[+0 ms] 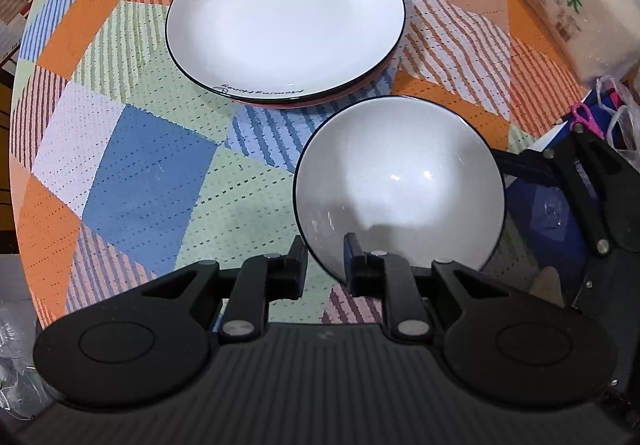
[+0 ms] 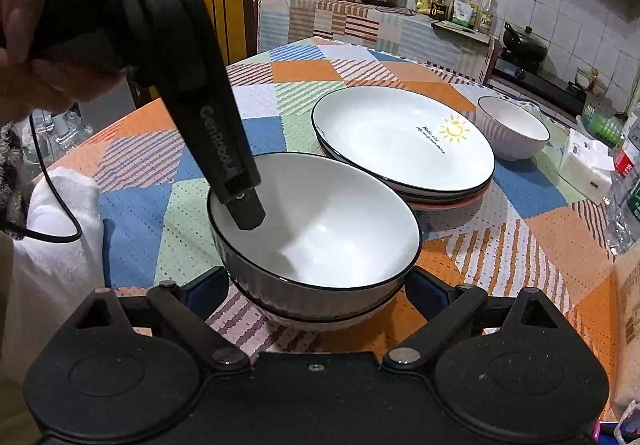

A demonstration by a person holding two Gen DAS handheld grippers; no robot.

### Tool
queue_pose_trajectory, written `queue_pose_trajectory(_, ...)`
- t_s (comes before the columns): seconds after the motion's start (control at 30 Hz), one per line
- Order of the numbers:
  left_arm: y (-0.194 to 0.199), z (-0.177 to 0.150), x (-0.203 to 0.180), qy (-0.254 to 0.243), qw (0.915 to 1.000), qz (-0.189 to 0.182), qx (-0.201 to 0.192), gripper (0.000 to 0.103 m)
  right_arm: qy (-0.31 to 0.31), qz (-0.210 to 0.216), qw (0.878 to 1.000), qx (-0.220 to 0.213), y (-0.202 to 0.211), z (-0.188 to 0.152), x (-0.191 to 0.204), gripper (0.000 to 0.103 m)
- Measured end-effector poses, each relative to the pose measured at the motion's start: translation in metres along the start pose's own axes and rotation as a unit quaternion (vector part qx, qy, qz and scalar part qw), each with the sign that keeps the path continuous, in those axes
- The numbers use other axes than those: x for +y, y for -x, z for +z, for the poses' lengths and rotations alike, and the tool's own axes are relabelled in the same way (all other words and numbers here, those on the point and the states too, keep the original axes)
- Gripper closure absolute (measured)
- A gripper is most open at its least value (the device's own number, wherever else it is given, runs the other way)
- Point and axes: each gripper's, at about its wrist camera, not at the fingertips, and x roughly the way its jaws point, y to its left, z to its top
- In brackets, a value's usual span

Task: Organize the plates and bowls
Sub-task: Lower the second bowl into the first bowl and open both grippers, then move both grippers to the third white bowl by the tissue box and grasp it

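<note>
A white bowl with a black rim (image 1: pixel 400 185) (image 2: pixel 316 229) sits nested in another ribbed bowl (image 2: pixel 320 315) near the table's front edge. My left gripper (image 1: pixel 326 257) is shut on the top bowl's rim, one finger inside (image 2: pixel 244 205) and one outside. My right gripper (image 2: pixel 316 289) is open, its fingers on either side of the lower bowl. A stack of plates, topped by a white sun-print plate (image 1: pixel 286 21) (image 2: pixel 404 141), lies behind. A third ribbed bowl (image 2: pixel 512 127) stands beyond the plates.
The round table has a patchwork cloth (image 1: pixel 152 173). A rice bag (image 1: pixel 576 9), water bottles (image 2: pixel 624 201) and a tissue pack (image 2: pixel 588 165) stand on the right side. A white towel (image 2: pixel 60 213) lies at the left edge.
</note>
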Motion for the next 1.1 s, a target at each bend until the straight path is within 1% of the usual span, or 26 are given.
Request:
queue_pose_trajectory(0.2,0.002,-0.001,-0.002,-0.010,1.0000,-0.001,0.001,0.086,-0.002,0.003,1.000,-0.001,0.003,0.000,-0.001,0.006)
queue_pose_trajectory(0.33,0.009,-0.003,-0.002,-0.012,0.9999,-0.005,-0.001,0.084,-0.005,0.018,1.000,-0.016,0.016,0.003,-0.008,0.006)
queue_pose_trajectory(0.5,0.019,-0.004,-0.001,-0.013,0.9999,-0.007,-0.006,0.083,-0.028,0.028,0.998,-0.039,0.035,0.008,-0.027,0.006)
queue_pose_trajectory(0.67,0.032,-0.002,0.000,-0.014,0.9998,-0.005,-0.014,0.082,-0.060,0.018,0.997,-0.053,0.047,0.014,-0.053,0.006)
queue_pose_trajectory(0.8,0.045,0.002,0.002,-0.014,0.9995,-0.004,-0.030,0.080,-0.085,0.010,0.994,-0.065,0.056,0.019,-0.075,0.006)
queue_pose_trajectory(0.93,0.056,0.009,0.006,-0.007,0.9988,-0.004,-0.048,0.078,-0.109,-0.001,0.990,-0.087,0.064,0.027,-0.100,0.006)
queue_pose_trajectory(1.03,0.063,0.016,0.010,0.002,0.9975,-0.008,-0.071,0.076,-0.118,-0.003,0.987,-0.111,0.070,0.034,-0.116,0.006)
queue_pose_trajectory(1.1,0.069,0.022,0.015,0.012,0.9956,-0.018,-0.091,0.074,-0.122,0.000,0.984,-0.131,0.073,0.041,-0.126,0.006)
